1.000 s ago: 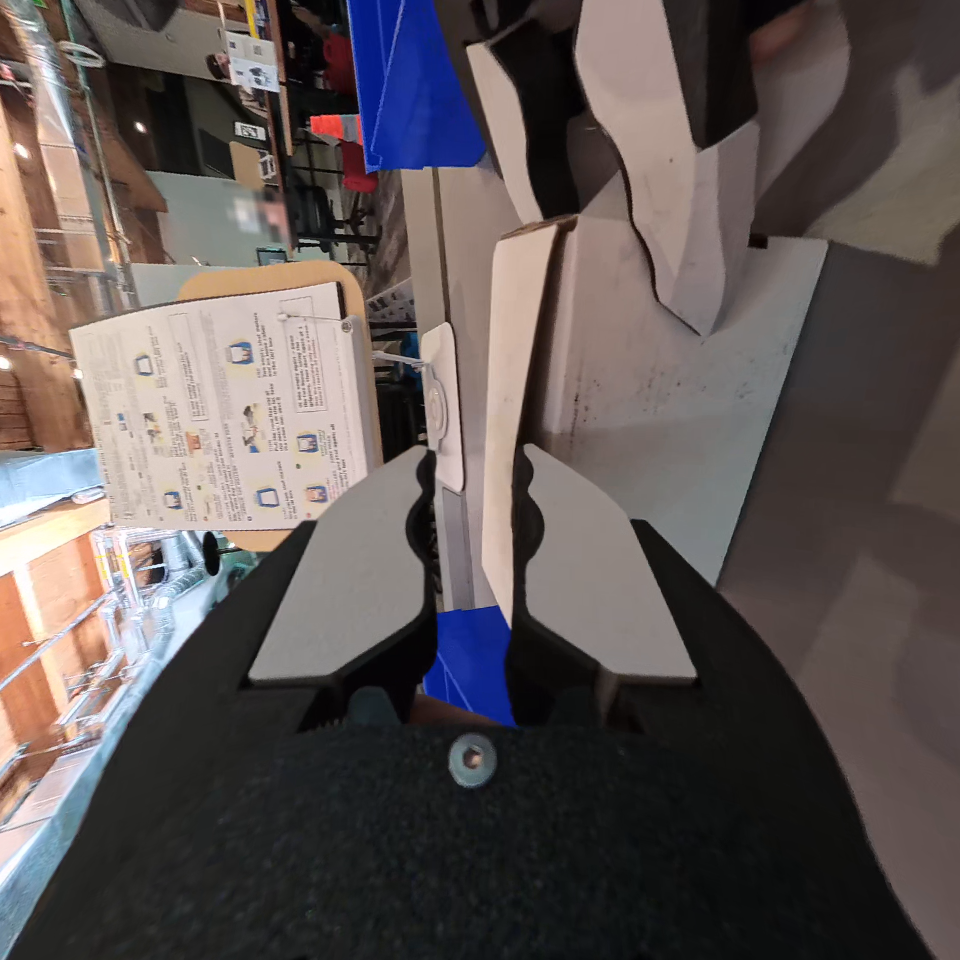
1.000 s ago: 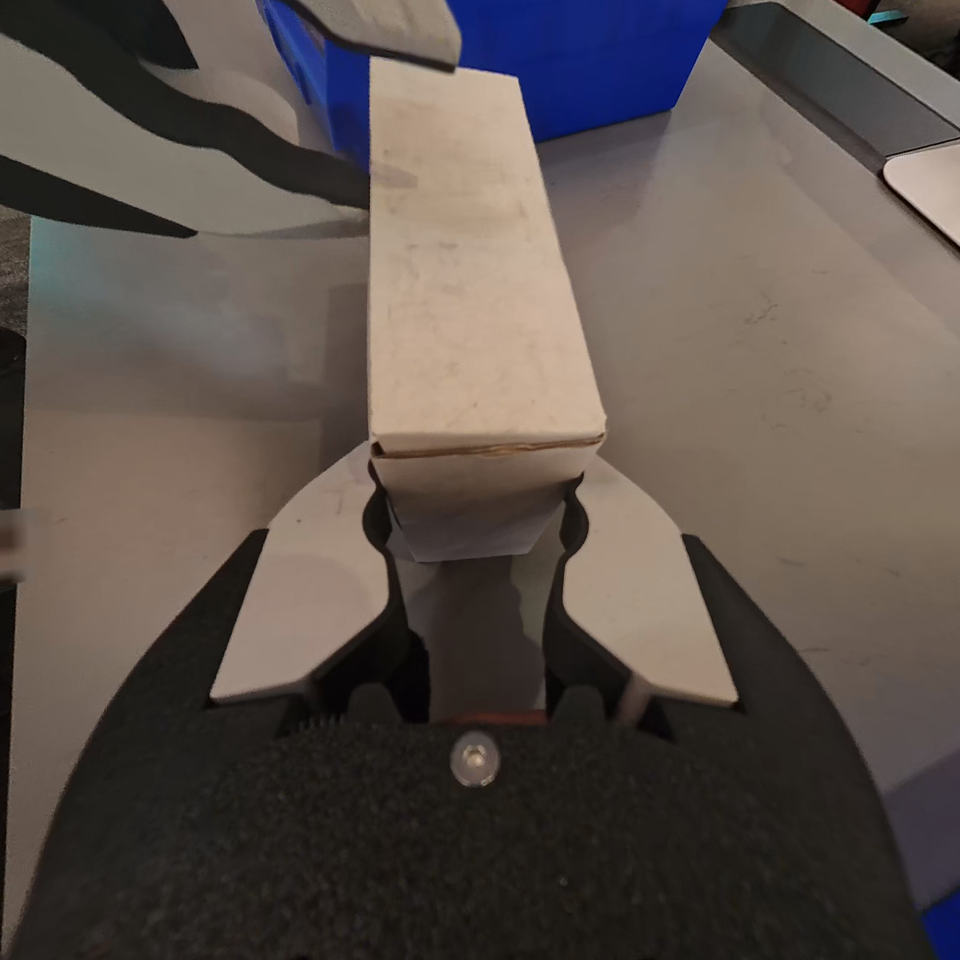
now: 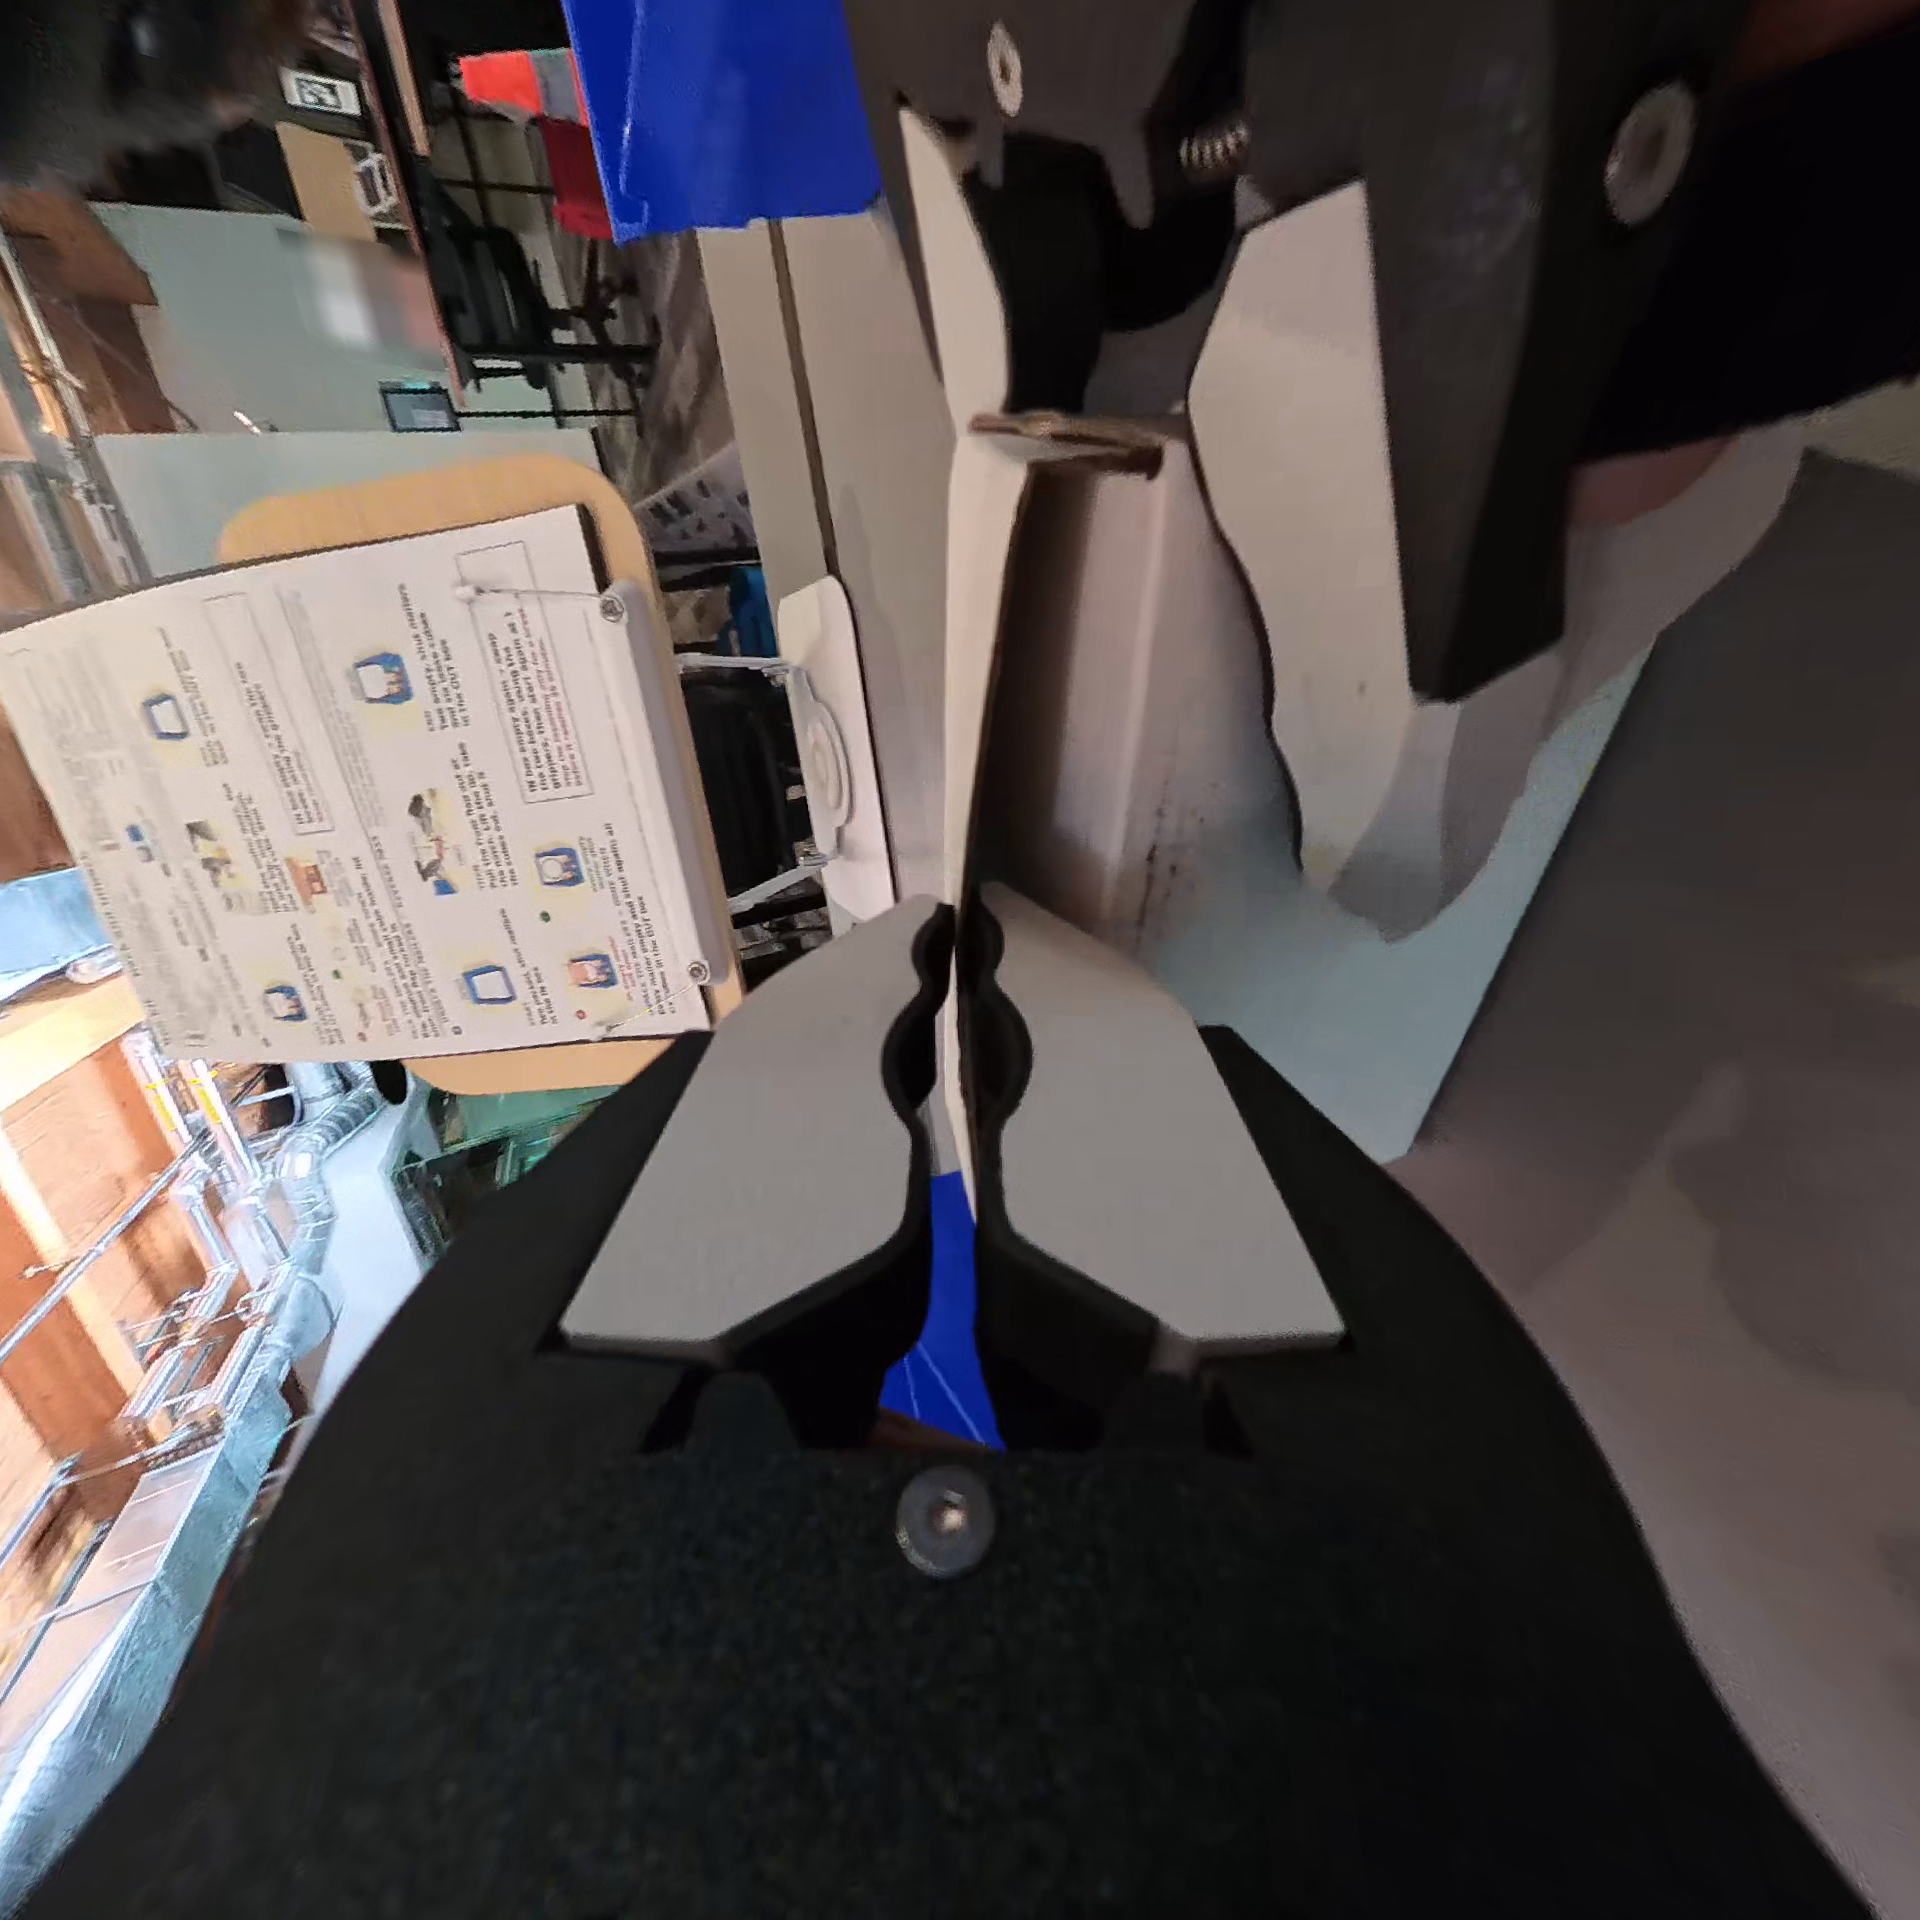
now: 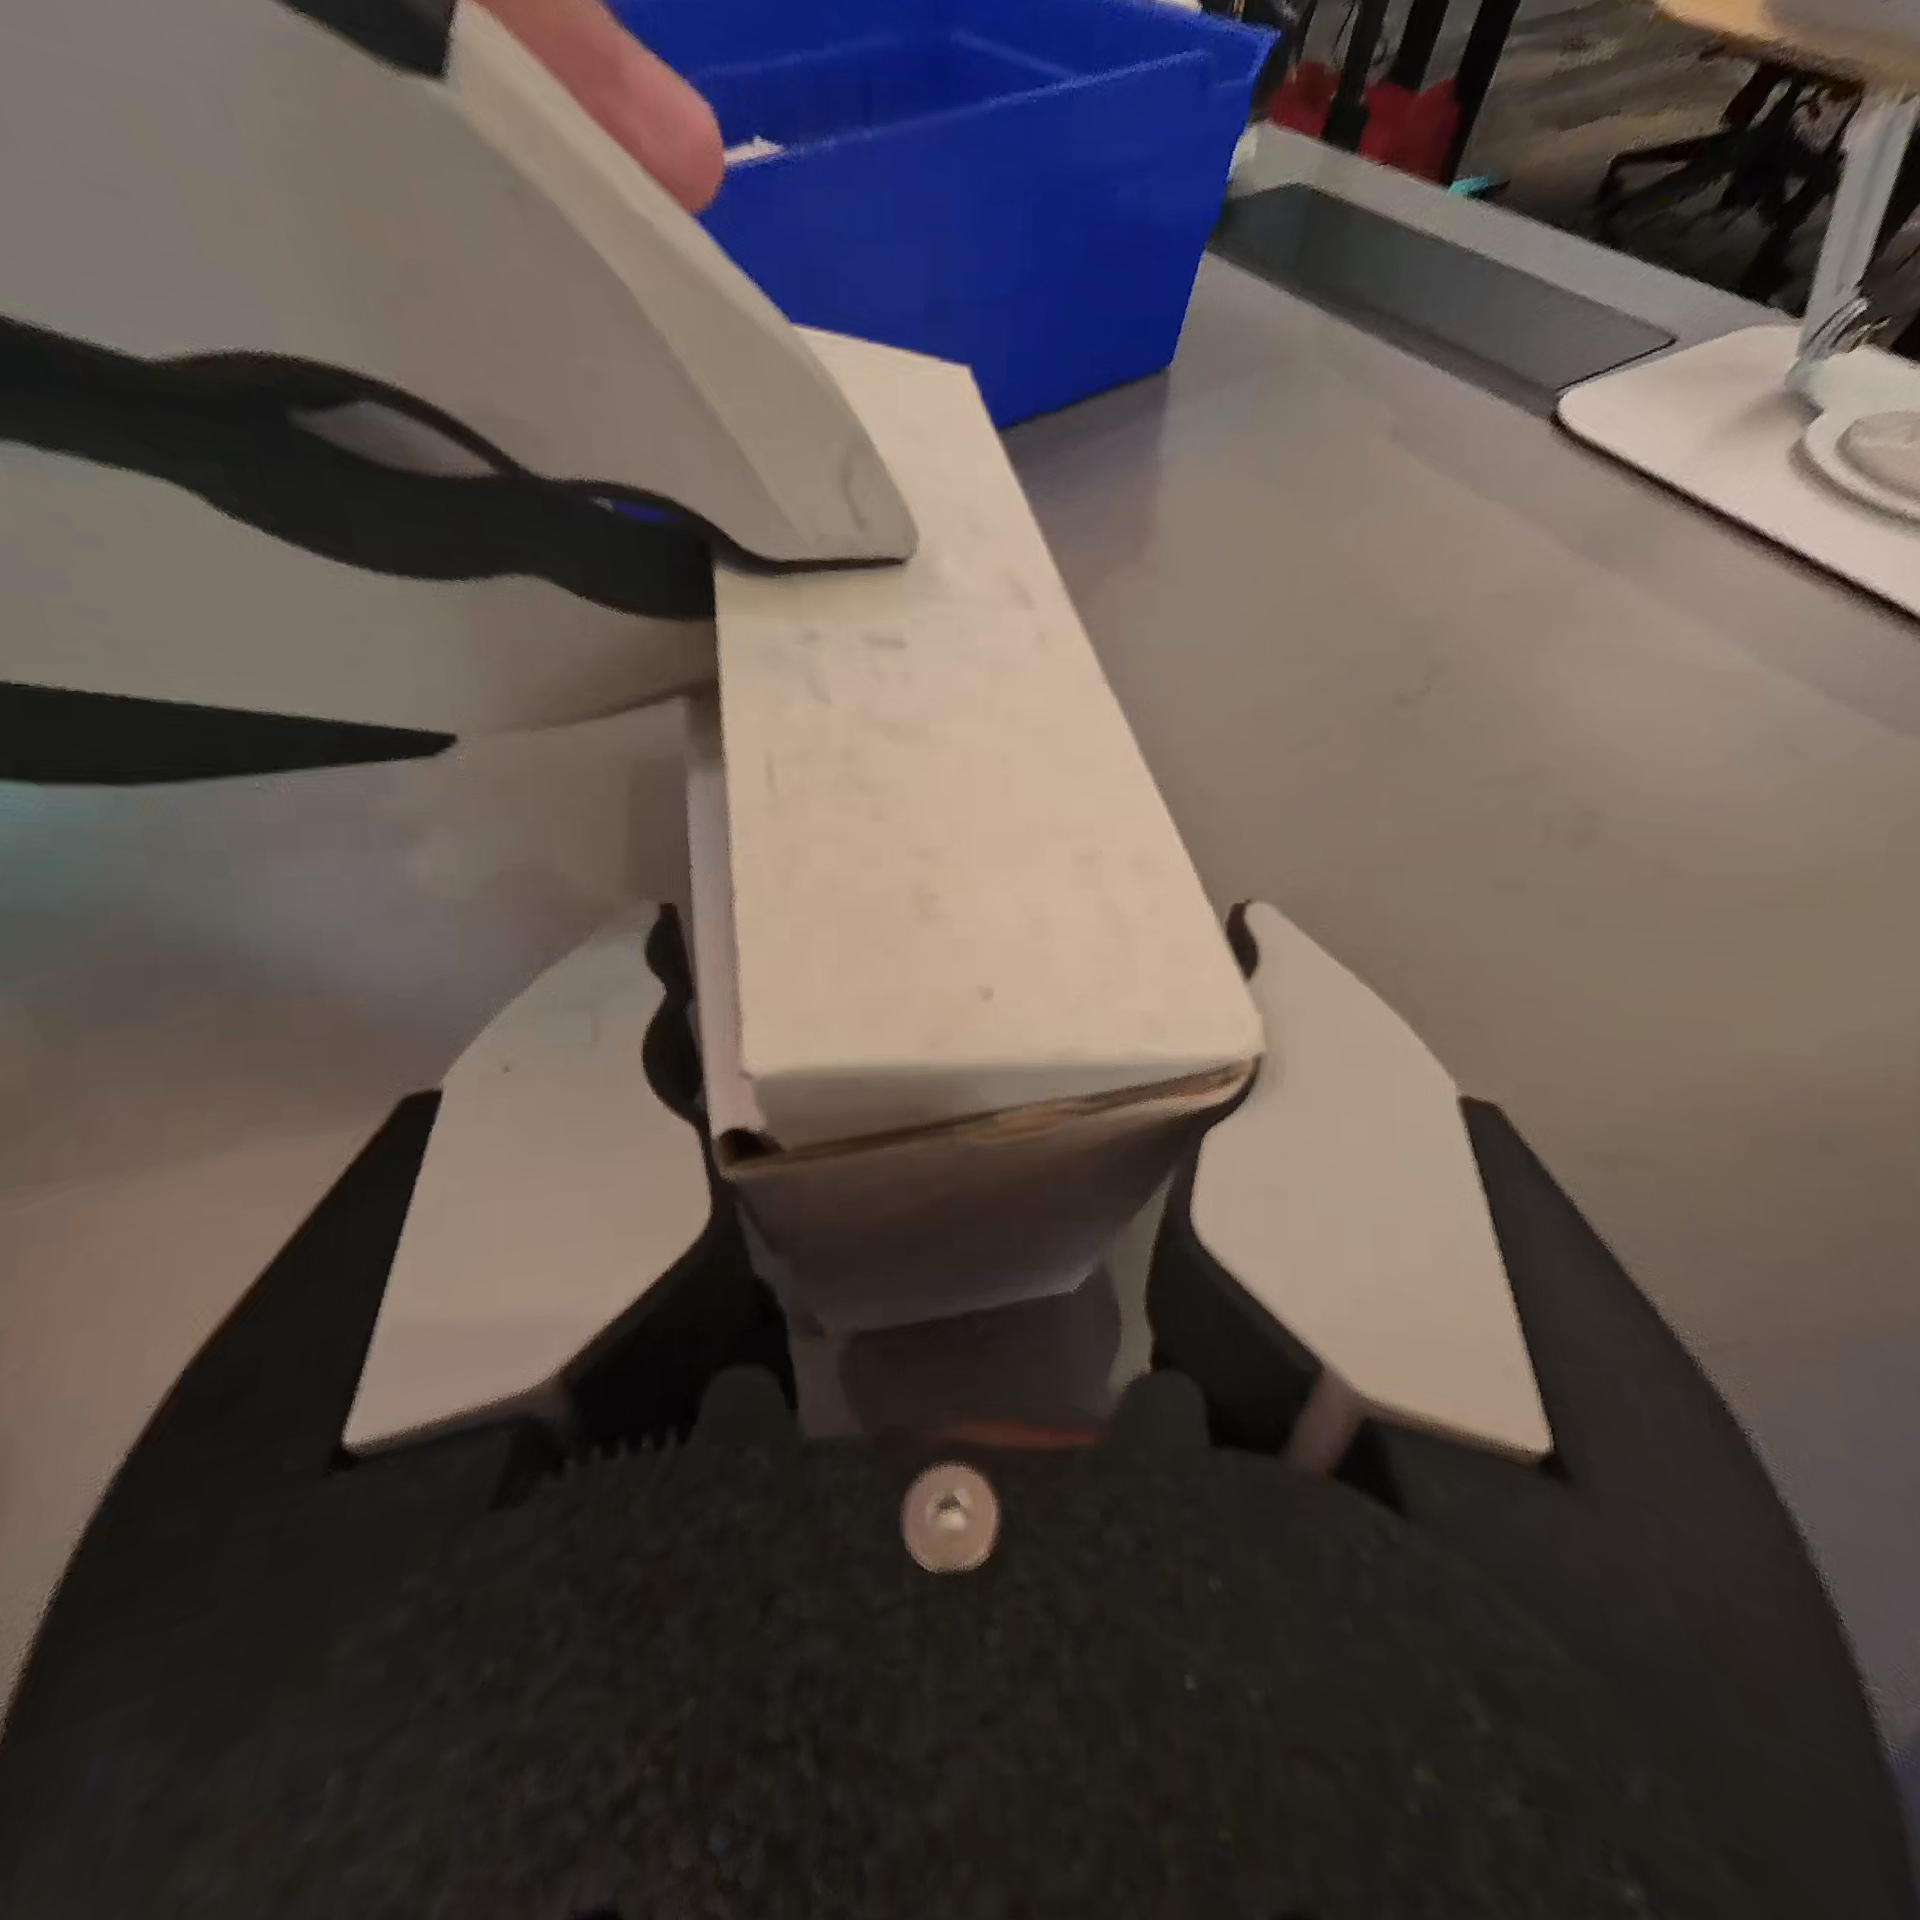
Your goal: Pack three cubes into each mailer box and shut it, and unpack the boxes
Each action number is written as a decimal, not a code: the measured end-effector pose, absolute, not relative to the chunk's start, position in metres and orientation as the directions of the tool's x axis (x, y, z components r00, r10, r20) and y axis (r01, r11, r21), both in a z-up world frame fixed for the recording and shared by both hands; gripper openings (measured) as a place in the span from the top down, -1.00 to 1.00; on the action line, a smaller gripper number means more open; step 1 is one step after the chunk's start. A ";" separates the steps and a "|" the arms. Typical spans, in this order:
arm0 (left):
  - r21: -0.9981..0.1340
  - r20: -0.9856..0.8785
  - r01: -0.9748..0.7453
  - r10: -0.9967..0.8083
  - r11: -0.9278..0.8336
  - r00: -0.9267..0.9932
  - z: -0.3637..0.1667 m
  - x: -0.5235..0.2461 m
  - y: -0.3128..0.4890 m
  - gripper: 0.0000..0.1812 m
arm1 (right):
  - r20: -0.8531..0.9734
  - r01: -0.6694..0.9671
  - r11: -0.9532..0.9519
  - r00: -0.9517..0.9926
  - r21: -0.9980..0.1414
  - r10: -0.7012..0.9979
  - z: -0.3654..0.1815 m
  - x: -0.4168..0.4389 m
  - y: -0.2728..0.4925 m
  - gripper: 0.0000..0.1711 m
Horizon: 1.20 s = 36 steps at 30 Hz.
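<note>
Grey table (image 4: pixel 1455 779), left claw (image 3: pixel 956 935) now pinching flap (image 3: pixel 971 675)

Workshop or warehouse-type test space, not a home. Grey work table (image 4: pixel 1455 727) with a scuffed top; blue bin (image 4: pixel 987 239) at its far side. A printed instruction sheet (image 3: pixel 353 790) with small pictures hangs on a rounded wooden board (image 3: pixel 416 520) beside the table. Left wrist view, turned sideways, shows metal shelving (image 3: pixel 156 1299) and shiny ducting (image 3: pixel 332 1101) near brown wood walls. Farther off: dark chairs or stands (image 3: pixel 520 301), orange and red items (image 3: pixel 540 114), too blurred to name. White stand base (image 4: pixel 1766 447) on the table's right edge.
</note>
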<state>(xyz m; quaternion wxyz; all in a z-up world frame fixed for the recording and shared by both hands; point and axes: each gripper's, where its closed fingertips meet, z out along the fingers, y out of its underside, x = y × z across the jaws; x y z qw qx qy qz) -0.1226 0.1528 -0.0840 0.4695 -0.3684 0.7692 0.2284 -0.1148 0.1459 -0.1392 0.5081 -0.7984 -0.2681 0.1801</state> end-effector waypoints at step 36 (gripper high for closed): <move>-0.290 -0.708 -0.797 -0.679 0.530 -0.193 -0.044 -0.146 0.144 0.98 | 0.223 0.350 -0.131 0.800 -0.928 0.557 -0.114 -0.113 0.101 0.38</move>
